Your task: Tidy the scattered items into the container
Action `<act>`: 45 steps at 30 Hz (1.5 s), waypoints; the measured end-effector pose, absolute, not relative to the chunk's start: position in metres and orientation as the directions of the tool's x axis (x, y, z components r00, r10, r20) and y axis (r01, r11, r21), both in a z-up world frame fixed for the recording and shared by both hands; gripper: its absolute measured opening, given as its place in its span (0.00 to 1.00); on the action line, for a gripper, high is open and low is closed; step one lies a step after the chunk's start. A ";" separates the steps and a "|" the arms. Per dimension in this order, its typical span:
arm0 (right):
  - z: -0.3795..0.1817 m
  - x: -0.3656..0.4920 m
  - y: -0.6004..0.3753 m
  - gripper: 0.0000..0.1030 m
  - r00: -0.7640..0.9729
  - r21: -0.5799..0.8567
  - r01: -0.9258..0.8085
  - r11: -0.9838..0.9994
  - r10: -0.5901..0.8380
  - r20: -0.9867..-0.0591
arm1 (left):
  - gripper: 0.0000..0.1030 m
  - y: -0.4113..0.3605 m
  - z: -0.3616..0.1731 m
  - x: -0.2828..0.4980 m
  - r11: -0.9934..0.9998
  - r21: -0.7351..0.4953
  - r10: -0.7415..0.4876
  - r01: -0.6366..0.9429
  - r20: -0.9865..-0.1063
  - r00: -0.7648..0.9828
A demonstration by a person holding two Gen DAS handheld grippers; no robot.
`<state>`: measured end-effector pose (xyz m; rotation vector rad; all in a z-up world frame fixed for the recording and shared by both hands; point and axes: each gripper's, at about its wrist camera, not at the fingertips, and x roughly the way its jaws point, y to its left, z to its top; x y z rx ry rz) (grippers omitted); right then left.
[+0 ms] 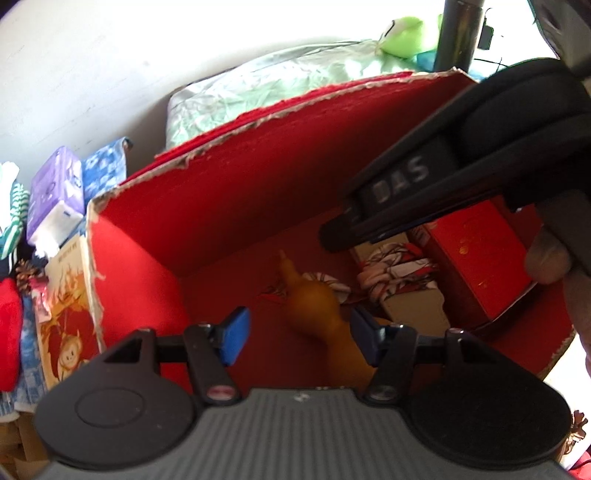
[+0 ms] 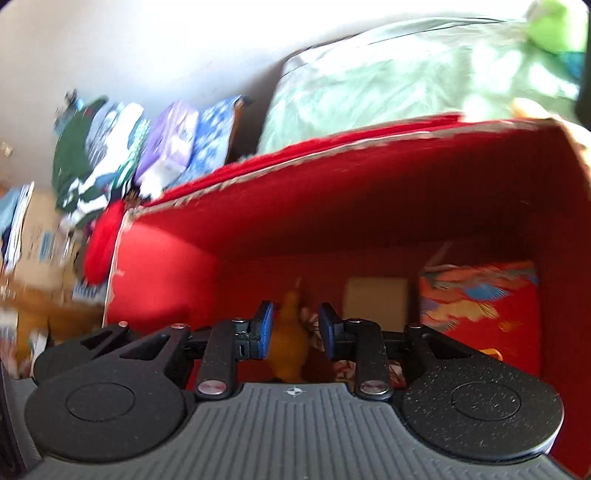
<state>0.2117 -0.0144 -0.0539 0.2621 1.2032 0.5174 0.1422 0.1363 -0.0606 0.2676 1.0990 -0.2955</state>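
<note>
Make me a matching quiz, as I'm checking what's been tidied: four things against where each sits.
Things:
1 chicken
2 tissues
3 green plush
4 rope

Places:
A beyond the box's far wall
B outside its left wall
C mid-floor inside it
D inside, beside the red packet

Pairs: 1-C, 2-B, 3-A, 4-D

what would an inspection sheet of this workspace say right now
surface: mostly hidden; wood shows at the left edge
job's things: red box holds a yellow toy, rope knot, small red carton
clutter: tissue pack, red cloth, picture book
grippers: left gripper open over the toy; right gripper open, nothing pinched
cables: nothing seen
surroundings: green pillow, green plush, white wall
</note>
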 end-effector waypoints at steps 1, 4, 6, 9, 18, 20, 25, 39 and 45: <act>-0.057 0.214 -0.012 0.30 0.248 0.457 -0.247 0.854 0.512 -0.822 | 0.60 0.137 -0.062 0.143 0.931 0.053 -0.107 0.360 -0.905 0.411; -0.066 0.219 -0.004 0.29 0.171 0.512 -0.243 0.824 0.556 -0.813 | 0.59 0.141 -0.064 0.145 0.939 0.027 -0.116 0.343 -0.914 0.390; -0.067 0.216 -0.003 0.29 0.157 0.513 -0.257 0.819 0.559 -0.814 | 0.59 0.146 -0.066 0.149 0.948 -0.004 -0.127 0.318 -0.922 0.367; -0.071 0.219 0.002 0.29 0.099 0.550 -0.275 0.789 0.592 -0.800 | 0.58 0.147 -0.071 0.153 0.952 -0.022 -0.131 0.306 -0.931 0.341; -0.091 0.230 0.007 0.31 -0.042 0.558 -0.195 0.807 0.561 -0.827 | 0.51 0.144 -0.077 0.151 0.953 0.015 -0.099 0.302 -0.928 0.359; -0.092 0.230 0.001 0.33 -0.012 0.543 -0.148 0.827 0.547 -0.837 | 0.51 0.145 -0.077 0.151 0.954 0.017 -0.096 0.299 -0.928 0.361; -0.088 0.226 -0.004 0.30 0.053 0.528 -0.123 0.840 0.537 -0.842 | 0.57 0.147 -0.075 0.152 0.957 0.027 -0.084 0.289 -0.927 0.366; -0.084 0.223 -0.019 0.31 0.143 0.537 -0.079 0.840 0.543 -0.828 | 0.67 0.135 -0.067 0.155 0.949 0.045 -0.077 0.313 -0.927 0.368; -0.085 0.222 -0.021 0.31 0.160 0.546 -0.071 0.835 0.550 -0.820 | 0.70 0.124 -0.063 0.154 0.936 0.068 -0.074 0.344 -0.921 0.383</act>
